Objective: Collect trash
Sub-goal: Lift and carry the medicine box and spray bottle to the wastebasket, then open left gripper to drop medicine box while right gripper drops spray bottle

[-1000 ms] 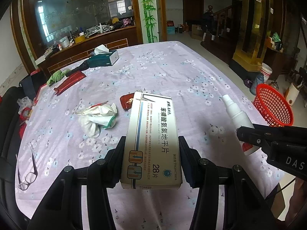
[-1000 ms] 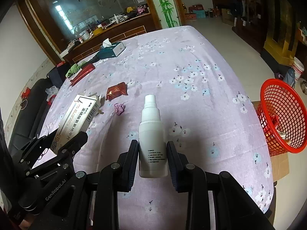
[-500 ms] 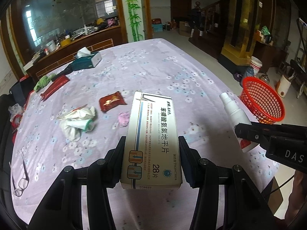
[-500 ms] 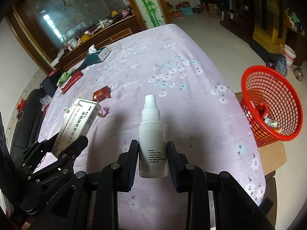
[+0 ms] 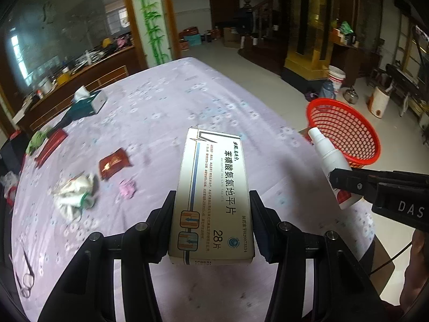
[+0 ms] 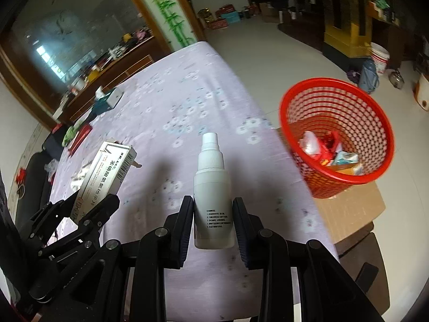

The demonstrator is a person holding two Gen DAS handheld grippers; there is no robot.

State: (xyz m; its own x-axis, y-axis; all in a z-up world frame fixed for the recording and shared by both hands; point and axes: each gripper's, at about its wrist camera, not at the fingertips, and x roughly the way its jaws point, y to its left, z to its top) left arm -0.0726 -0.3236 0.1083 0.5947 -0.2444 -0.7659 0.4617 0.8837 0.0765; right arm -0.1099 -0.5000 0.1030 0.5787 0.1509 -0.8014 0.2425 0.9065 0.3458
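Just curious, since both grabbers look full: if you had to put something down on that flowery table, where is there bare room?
The lilac floral tablecloth lies bare across its middle and far end, between the teal tissue box and the edge by the red mesh basket. The near left is crowded: dark red packet, crumpled white tissue, pink scrap, spectacles.

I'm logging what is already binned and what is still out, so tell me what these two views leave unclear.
- Basket contents: the red basket shows wrappers in the right wrist view, too jumbled to count; the left wrist view shows only mesh.
- White bottle: label print too small; base shut in the right gripper.
- Medicine box: underside hidden, clamped by the left gripper.
- Tablecloth litter: blurred.
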